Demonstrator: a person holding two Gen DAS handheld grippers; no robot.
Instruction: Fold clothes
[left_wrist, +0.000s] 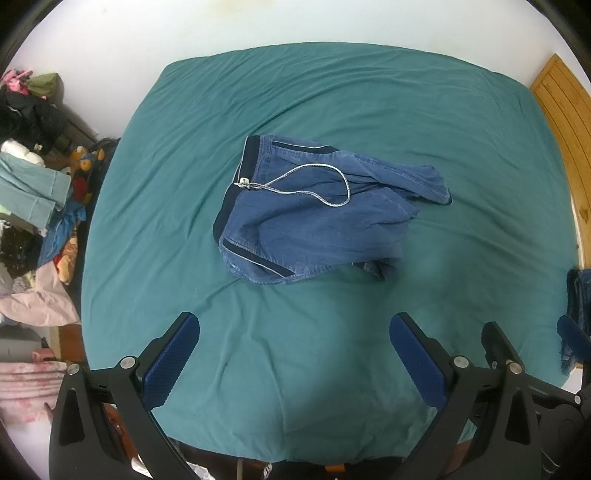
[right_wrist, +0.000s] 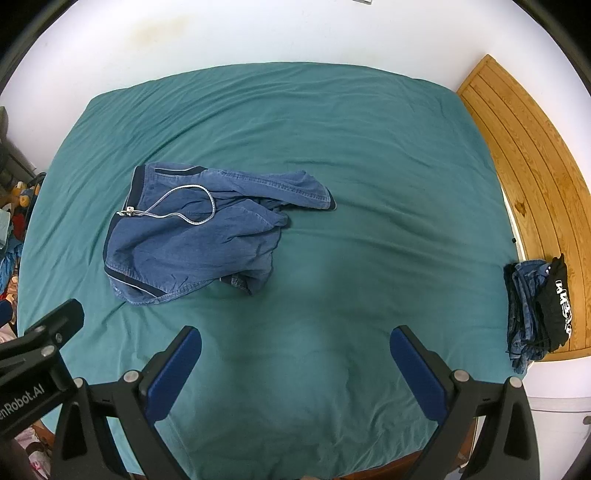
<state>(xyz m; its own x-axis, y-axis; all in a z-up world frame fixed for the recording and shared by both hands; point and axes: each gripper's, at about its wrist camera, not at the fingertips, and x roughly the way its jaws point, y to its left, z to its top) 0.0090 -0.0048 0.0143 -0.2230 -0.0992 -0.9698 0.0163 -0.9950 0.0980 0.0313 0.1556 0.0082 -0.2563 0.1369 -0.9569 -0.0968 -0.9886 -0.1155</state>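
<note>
Blue shorts (left_wrist: 317, 210) lie crumpled on the teal bed (left_wrist: 369, 92).
Both the left gripper (left_wrist: 295, 328) and right gripper (right_wrist: 295, 343) gape empty, the shorts well ahead of their jaws.

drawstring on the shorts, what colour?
White, against the blue shorts; the drawstring shows best in left wrist view.

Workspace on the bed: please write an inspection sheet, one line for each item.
Surface: bed with teal sheet, wrinkled.
Job's things: blue shorts lie crumpled, unfolded, white drawstring loose on top.
Clutter: stack of folded clothes at the bed's right edge; pile of mixed clothes left of the bed.
Grippers: left gripper and right gripper both open, empty, above the sheet.
Cables: nothing seen.
Surroundings: white wall, wooden panel at right.
</note>
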